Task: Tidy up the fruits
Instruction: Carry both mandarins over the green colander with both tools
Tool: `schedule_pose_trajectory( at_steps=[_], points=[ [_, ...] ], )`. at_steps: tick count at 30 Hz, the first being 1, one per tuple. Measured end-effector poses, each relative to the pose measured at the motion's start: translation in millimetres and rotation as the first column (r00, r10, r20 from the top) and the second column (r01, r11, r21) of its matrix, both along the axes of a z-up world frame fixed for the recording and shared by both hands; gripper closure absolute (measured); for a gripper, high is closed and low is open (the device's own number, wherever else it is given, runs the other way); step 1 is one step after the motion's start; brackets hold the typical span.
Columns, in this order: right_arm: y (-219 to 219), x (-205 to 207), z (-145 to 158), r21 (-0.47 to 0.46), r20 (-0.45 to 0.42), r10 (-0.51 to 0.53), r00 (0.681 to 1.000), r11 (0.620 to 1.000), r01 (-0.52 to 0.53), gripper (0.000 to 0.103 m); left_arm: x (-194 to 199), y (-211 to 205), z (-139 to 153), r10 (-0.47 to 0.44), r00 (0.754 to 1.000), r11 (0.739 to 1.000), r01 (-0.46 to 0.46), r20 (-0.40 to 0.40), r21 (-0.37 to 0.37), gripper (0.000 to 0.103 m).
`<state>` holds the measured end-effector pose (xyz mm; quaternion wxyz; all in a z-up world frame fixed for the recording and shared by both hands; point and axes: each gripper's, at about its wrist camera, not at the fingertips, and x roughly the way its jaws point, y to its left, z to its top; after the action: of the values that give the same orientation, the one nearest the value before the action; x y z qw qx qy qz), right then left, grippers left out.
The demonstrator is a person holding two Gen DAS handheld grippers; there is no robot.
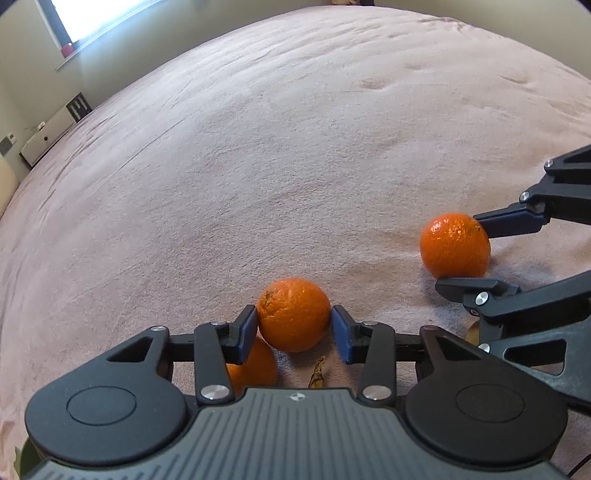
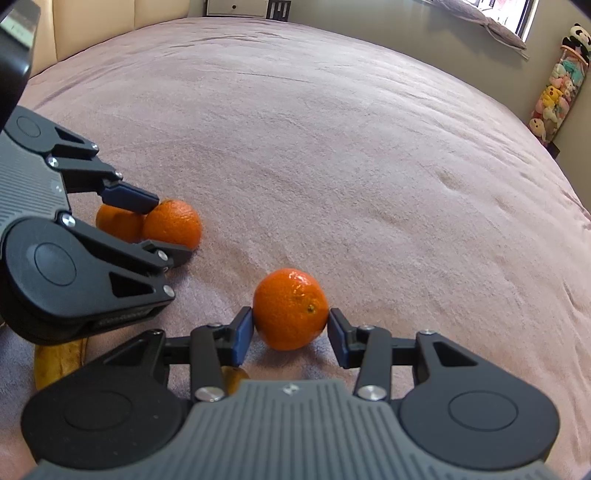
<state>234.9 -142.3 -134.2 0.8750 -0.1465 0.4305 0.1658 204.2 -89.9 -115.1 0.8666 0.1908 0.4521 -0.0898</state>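
round orange mandarin [image 2: 290, 309] on pink plush blanket [image 2: 332, 147], clamped in right gripper [image 2: 290, 325] | second mandarin [image 1: 294, 314] between left gripper [image 1: 294, 328] pads, contact unclear | third mandarin [image 1: 255, 365], banana [image 2: 61, 363] beside | sorting barely begun

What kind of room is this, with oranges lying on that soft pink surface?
Most likely a bedroom: the pink blanket looks spread over a wide bed, a padded headboard stands behind it, and stuffed toys hang in the corner by a window.
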Motion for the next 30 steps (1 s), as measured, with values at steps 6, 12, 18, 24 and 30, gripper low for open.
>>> schedule_pose_trajectory(
  at_steps=[6, 12, 18, 24, 30],
  points=[
    [4, -3, 7, -0.010, 0.014, 0.009, 1.000, 1.000, -0.009, 0.062, -1, 5, 7, 0.035, 0.999, 0.999, -0.034, 0.010, -0.038, 0.056],
    [8, -10, 16, -0.012, 0.025, 0.010, 1.000, 1.000, -0.010, 0.062, -6, 11, 25, 0.059, 0.998, 0.994, -0.056, 0.026, -0.092, 0.056],
    [15, -21, 33, -0.007, 0.055, 0.022, 0.998, 1.000, -0.022, 0.062, -18, 21, 52, 0.094, 0.995, 0.985, -0.088, 0.036, -0.148, 0.056],
    [24, -36, 55, 0.006, 0.099, 0.050, 0.994, 0.999, -0.051, 0.062, -35, 32, 80, 0.123, 0.991, 0.979, -0.110, 0.061, -0.173, 0.056],
    [34, -55, 81, 0.044, 0.144, 0.079, 0.986, 0.995, -0.087, 0.062, -52, 43, 113, 0.160, 0.982, 0.972, -0.139, 0.099, -0.187, 0.056]
  ],
)
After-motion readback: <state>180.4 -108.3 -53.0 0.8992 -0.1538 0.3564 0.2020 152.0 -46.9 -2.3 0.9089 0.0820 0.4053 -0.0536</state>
